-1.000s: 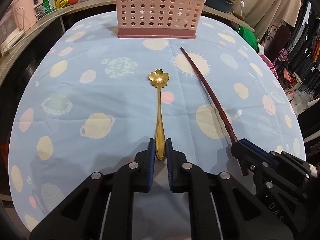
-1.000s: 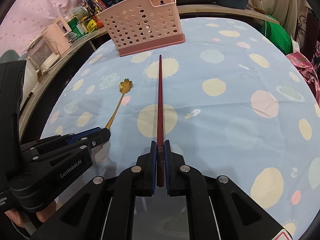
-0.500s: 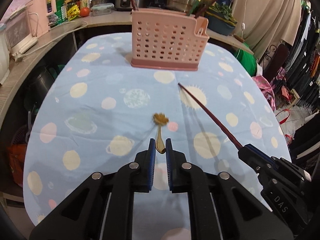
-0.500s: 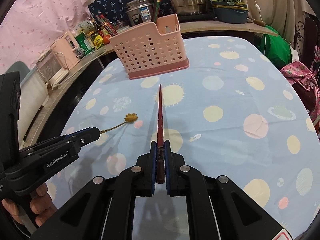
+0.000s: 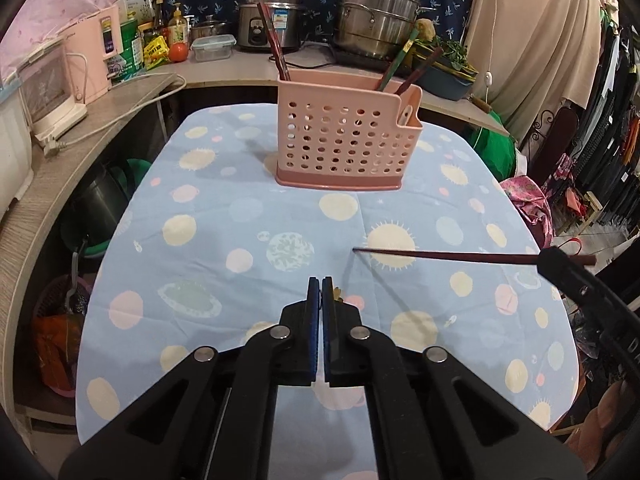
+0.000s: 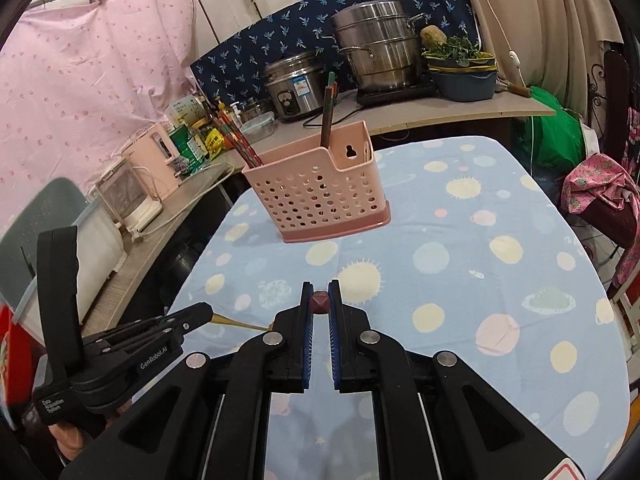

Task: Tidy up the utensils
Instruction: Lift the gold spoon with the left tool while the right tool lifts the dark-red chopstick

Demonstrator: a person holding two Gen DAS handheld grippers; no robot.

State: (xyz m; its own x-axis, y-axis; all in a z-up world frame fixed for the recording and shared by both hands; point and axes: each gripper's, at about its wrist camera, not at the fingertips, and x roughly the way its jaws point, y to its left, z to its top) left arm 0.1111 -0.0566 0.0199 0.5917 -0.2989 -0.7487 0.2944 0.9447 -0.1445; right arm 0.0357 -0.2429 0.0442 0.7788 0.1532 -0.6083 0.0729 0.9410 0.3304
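A pink perforated utensil basket (image 5: 344,138) stands at the far end of the table and shows in the right wrist view (image 6: 316,196) too, with several chopsticks in it. My left gripper (image 5: 321,286) is shut on a gold flower spoon (image 5: 339,293), lifted and hanging down; only its bowl edge peeks out here, and its handle (image 6: 240,323) shows in the right view. My right gripper (image 6: 320,292) is shut on a dark red chopstick (image 6: 320,303), seen end-on. In the left view that chopstick (image 5: 448,255) is held level above the cloth.
The table has a blue cloth with planets and suns (image 5: 248,216). A curved counter (image 5: 100,120) wraps the left and back, with a rice cooker (image 5: 272,20), a steel steamer pot (image 5: 376,20) and bottles. Clothes hang at the right.
Both grippers have lifted well above the table. The spoon has come up off the cloth and hangs below the left gripper. The chopstick has swung from lying on the table to level, pointing left.
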